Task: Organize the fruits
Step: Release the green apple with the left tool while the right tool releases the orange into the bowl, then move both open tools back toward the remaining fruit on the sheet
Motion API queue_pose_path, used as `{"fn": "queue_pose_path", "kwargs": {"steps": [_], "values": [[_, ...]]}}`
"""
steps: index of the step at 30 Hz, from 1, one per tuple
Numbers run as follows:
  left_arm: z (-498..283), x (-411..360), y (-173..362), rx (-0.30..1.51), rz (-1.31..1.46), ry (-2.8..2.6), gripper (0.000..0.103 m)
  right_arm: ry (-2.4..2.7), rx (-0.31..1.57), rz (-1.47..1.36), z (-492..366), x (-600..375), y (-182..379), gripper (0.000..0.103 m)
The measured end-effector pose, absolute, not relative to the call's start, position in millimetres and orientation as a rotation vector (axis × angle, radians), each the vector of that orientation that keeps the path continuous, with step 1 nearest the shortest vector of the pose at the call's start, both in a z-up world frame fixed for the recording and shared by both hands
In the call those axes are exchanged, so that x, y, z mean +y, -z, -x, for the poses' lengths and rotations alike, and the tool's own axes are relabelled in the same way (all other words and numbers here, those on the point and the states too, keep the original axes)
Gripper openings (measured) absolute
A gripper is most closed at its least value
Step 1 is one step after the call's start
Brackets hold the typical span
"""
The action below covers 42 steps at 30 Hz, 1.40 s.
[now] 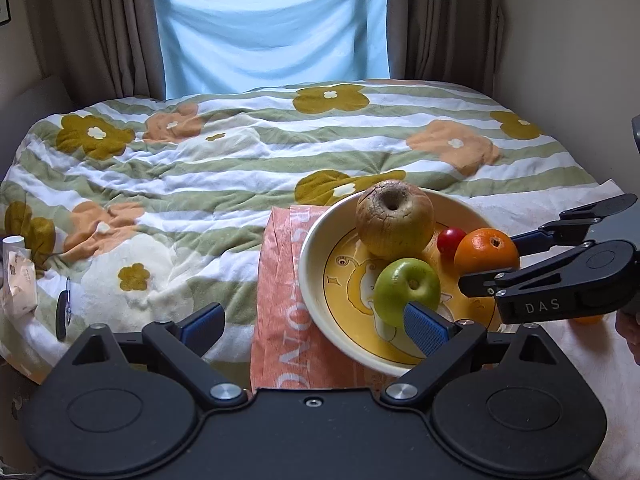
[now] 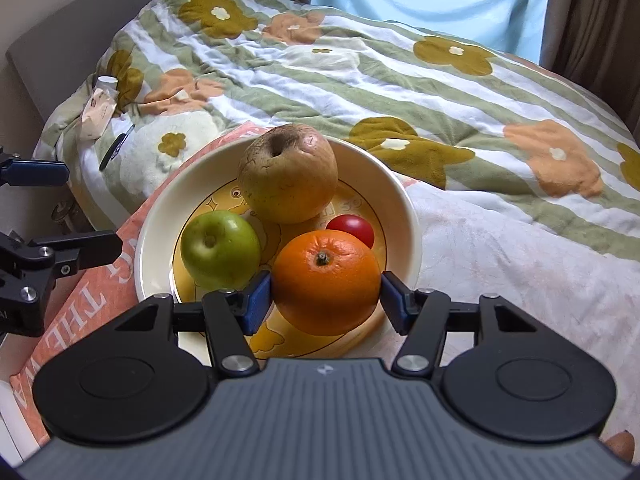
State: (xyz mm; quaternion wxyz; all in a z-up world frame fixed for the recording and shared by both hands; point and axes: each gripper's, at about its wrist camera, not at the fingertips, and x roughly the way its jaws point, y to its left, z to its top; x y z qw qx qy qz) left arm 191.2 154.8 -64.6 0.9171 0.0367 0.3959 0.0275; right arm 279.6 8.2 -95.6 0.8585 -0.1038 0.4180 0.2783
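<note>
Behind the bed hung brown curtains point(image 1: 80, 28) and a pale blue cloth point(image 1: 276, 28) over the window, and a quilt point(image 1: 224, 168) with green stripes and big flowers covered the mattress. On the near part of the bed lay an orange printed towel point(image 1: 280, 292), and on it sat your cream bowl point(image 2: 404, 200) with a yellow cartoon bottom.

Four fruits were in the bowl. A wrinkled brownish apple point(image 2: 288, 172) sat at the far side, stem hollow upward. A green apple point(image 2: 220, 250) lay toward the left, close against the brown one. A small red fruit point(image 2: 354, 228) was tucked behind the orange point(image 2: 326, 280), which was at the near right of the bowl.

Your right gripper point(image 2: 325, 300) had its jaws clenched on the orange, one blue pad pressed to each side of it; in the left wrist view it came in from the right, over the bowl's rim. Whether the orange rested on the bowl bottom or hung just above it, I could not tell.

Your left gripper point(image 1: 316, 328) stood with its jaws released and spread wide, nothing between them, above the towel and the bowl's near left rim; its right pad showed in front of the green apple.

At the quilt's left edge lay a crumpled paper packet point(image 2: 98, 112) and a small dark object too unclear to name. Another orange fruit point(image 1: 588, 319) peeked out on the bed beneath the right gripper.
</note>
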Motion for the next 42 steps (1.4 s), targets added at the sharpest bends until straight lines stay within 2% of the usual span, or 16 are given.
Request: {"fn": "queue_pose_path", "kwargs": {"steps": [2, 3, 5, 18, 28, 42], "values": [[-190, 155, 65, 0.816, -0.071, -0.06, 0.098, -0.589, 0.873, 0.218, -280, 8, 96, 0.078], [-189, 155, 65, 0.816, -0.07, -0.061, 0.098, -0.588, 0.857, 0.216, -278, 7, 94, 0.089], [-188, 155, 64, 0.816, -0.068, -0.062, 0.098, -0.583, 0.822, 0.21, -275, 5, 89, 0.103], [-169, 153, 47, 0.782, -0.057, -0.069, 0.098, -0.536, 0.773, 0.151, -245, -12, 58, 0.103], [-136, 145, 20, 0.69, -0.059, -0.062, 0.098, -0.461, 0.733, 0.113, -201, -34, 28, 0.103], [-88, 104, 7, 0.652, -0.064, -0.032, 0.099, -0.348, 0.702, 0.045, -133, -109, 10, 0.103]]}}
